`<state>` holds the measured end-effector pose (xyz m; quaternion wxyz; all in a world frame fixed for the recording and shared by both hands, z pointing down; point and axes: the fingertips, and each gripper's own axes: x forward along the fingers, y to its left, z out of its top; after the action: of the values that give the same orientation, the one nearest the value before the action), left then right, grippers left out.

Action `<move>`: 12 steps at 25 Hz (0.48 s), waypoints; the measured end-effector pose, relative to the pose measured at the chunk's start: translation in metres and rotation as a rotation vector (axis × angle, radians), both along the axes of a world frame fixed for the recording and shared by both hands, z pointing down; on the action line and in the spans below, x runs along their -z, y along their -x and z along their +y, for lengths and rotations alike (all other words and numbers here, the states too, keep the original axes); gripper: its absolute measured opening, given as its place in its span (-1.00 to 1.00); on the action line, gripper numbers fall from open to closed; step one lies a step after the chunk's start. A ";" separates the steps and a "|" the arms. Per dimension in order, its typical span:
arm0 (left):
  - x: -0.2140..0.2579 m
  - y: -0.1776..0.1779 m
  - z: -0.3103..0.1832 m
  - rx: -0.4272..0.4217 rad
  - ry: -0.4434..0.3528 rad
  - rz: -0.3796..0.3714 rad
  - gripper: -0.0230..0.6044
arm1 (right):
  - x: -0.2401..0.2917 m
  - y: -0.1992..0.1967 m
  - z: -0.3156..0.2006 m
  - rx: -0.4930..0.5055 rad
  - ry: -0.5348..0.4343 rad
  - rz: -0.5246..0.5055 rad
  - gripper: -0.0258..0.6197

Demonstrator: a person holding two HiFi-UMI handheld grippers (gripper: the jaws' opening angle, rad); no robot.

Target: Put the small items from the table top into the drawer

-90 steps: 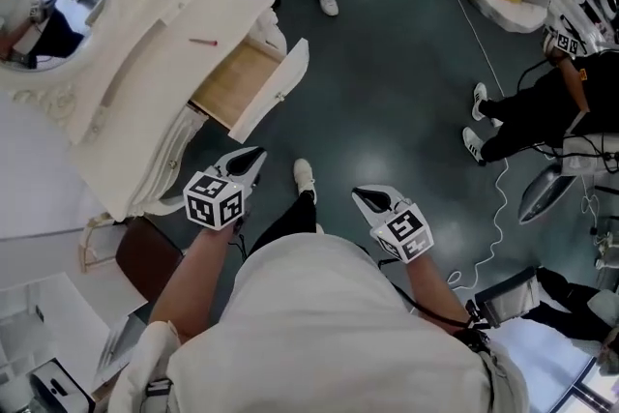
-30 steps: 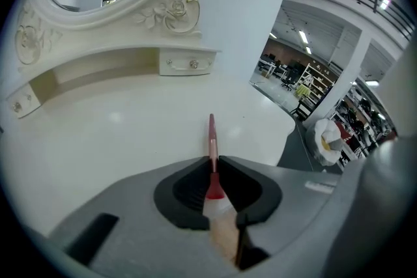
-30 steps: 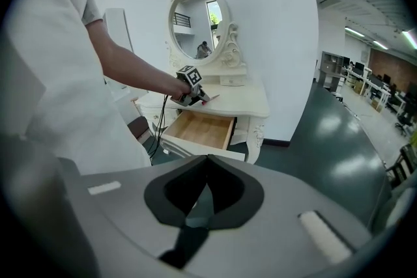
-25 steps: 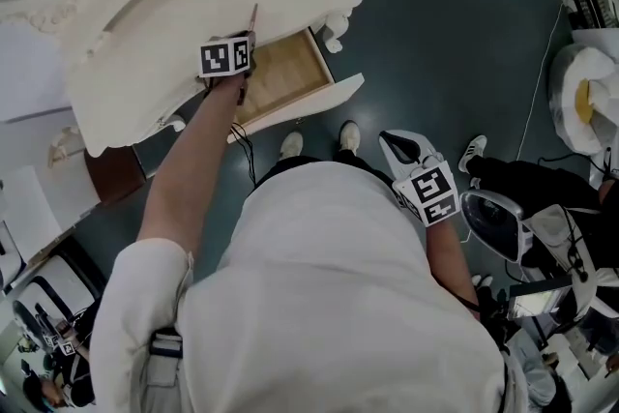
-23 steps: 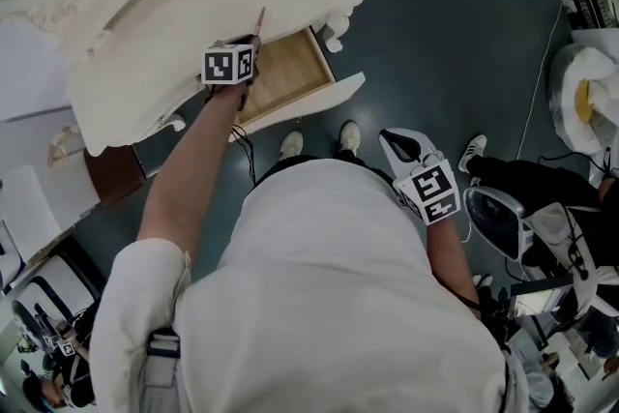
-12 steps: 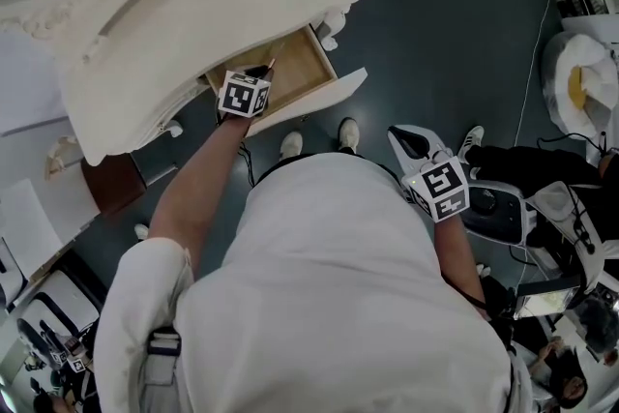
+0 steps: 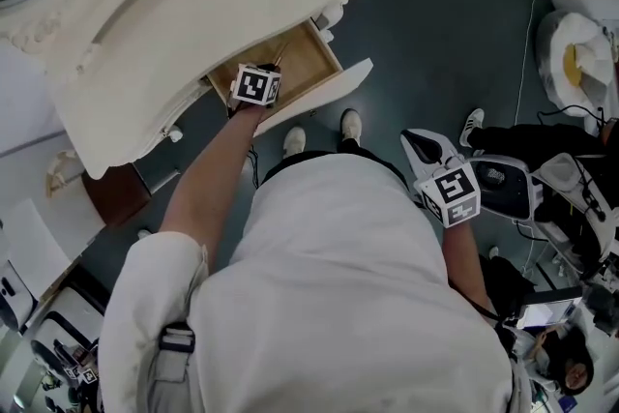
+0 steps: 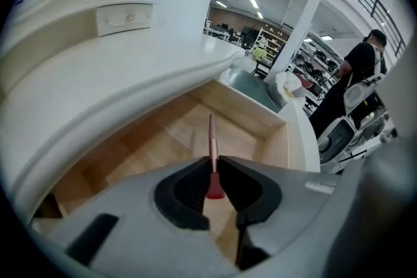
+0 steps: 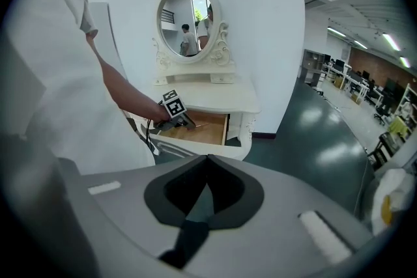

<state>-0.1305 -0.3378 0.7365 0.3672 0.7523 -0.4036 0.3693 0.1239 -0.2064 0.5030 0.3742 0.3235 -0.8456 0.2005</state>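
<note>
A thin pink stick (image 8: 212, 137) with a red end is pinched between the pads of my left gripper (image 8: 211, 165), pointing forward over the open wooden drawer (image 8: 171, 140). In the head view the left gripper (image 7: 274, 68) hangs above the drawer (image 7: 308, 51) of the cream dressing table (image 7: 184, 0), with the pink stick (image 7: 282, 47) just showing past it. My right gripper (image 7: 420, 140) is held by my right side, jaws shut and nothing in them. The right gripper view shows its own jaws (image 9: 207, 165) together, with the left gripper (image 9: 177, 118) far off at the drawer (image 9: 210, 130).
The drawer front (image 7: 324, 97) juts out toward my shoes (image 7: 295, 142). A brown stool (image 7: 108, 186) stands left of the table. A person in black (image 7: 537, 145), cables and equipment fill the right side. An oval mirror (image 9: 189, 13) tops the table.
My left gripper has come down off the table top with the pink stick and now sits over the open drawer. The right gripper has barely shifted.
</note>
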 end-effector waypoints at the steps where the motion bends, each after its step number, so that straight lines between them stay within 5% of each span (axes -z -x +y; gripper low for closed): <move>1: -0.002 0.000 0.000 0.002 0.009 0.001 -0.78 | 0.001 0.000 0.004 -0.012 0.001 0.003 -0.92; 12: -0.032 -0.003 0.002 0.004 0.066 -0.011 -0.78 | 0.002 -0.004 0.048 -0.134 0.027 0.019 -0.92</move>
<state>-0.1275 -0.3355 0.7689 0.3904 0.7368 -0.3947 0.3859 0.1282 -0.1583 0.5008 0.3723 0.3762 -0.8158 0.2332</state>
